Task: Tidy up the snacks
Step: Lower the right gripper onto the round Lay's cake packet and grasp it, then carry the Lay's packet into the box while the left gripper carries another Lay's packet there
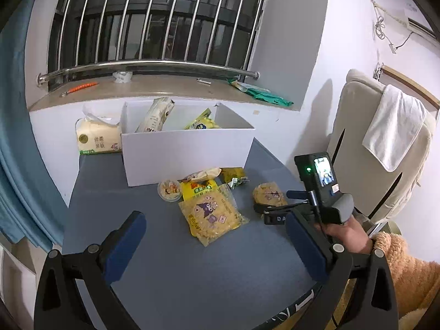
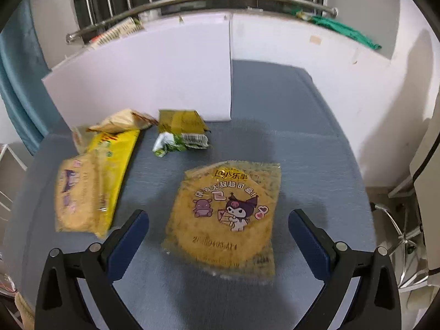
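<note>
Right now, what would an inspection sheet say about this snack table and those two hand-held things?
Surface: blue-grey table, bare in front.
Job's things: white box holding two packets; round Lay's packet apart; snack pile beside box.
Clutter: tissue pack left of box.
Grippers: left tool open, empty; right tool open, straddling the round Lay's packet.
Cables: white cord on wall.
Surroundings: barred window, towel over chair.

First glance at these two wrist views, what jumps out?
The round Lay's snack packet with the cartoon character lies flat on the blue table, between the open fingers of the right gripper. Behind it stands the white box, already holding a couple of snack bags. A heap of yellow snack bags lies in front of the box, ahead of the open, empty left gripper.
</note>
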### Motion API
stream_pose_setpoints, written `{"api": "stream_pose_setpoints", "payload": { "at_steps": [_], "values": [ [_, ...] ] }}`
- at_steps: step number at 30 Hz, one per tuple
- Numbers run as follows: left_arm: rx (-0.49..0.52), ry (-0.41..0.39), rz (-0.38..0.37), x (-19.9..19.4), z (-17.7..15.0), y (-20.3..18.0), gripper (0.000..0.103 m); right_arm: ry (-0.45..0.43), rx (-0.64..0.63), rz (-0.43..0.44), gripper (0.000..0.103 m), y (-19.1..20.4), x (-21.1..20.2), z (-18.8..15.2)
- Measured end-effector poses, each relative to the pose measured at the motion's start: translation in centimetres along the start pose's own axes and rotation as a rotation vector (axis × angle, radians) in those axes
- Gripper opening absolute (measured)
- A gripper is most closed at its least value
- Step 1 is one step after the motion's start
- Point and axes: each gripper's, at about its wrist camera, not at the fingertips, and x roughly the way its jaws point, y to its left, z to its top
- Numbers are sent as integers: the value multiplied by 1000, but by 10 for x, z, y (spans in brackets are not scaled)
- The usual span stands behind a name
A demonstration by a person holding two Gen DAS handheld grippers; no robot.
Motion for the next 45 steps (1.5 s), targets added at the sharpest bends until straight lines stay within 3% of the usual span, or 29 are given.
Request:
{"api": "stream_pose_setpoints", "payload": {
  "at_steps": [2, 3, 4, 12, 23, 30, 31, 32, 35, 39, 45],
  "values": [
    [-5, 10, 7, 3, 0, 2, 103, 12, 8, 11, 103, -2, 5, 0],
    [-5, 13, 10, 4, -1, 2, 103, 19, 11, 17, 95, -2, 7, 0],
    [-6, 17, 15, 6, -1, 2, 103, 8, 3, -9, 78, -2, 6, -2],
    [-6, 89, 27, 36, -1, -2, 103, -30, 28, 36, 79, -16, -14, -5],
    [-70, 309, 167, 173, -1, -9, 103, -193, 119, 101, 79, -31, -109, -33],
    [-53, 347, 211, 203, -2, -9, 103, -187, 134, 101, 79, -34, -121, -43],
    [-41, 353, 216, 204, -3, -9, 95, -184, 136, 103, 79, -34, -120, -42],
    [-38, 359, 196, 204, -5, -7, 81, -180, 143, 109, 79, -34, -118, -45],
    [-43, 342, 155, 196, -7, -2, 77, -180, 150, 122, 79, -34, -118, -48],
    [-53, 243, 85, 153, 0, 4, 77, -183, 136, 136, 79, -27, -116, -45],
    [-17, 63, 42, 96, 59, 12, 77, -207, 98, 184, 79, -11, -110, -9]
  ]
}}
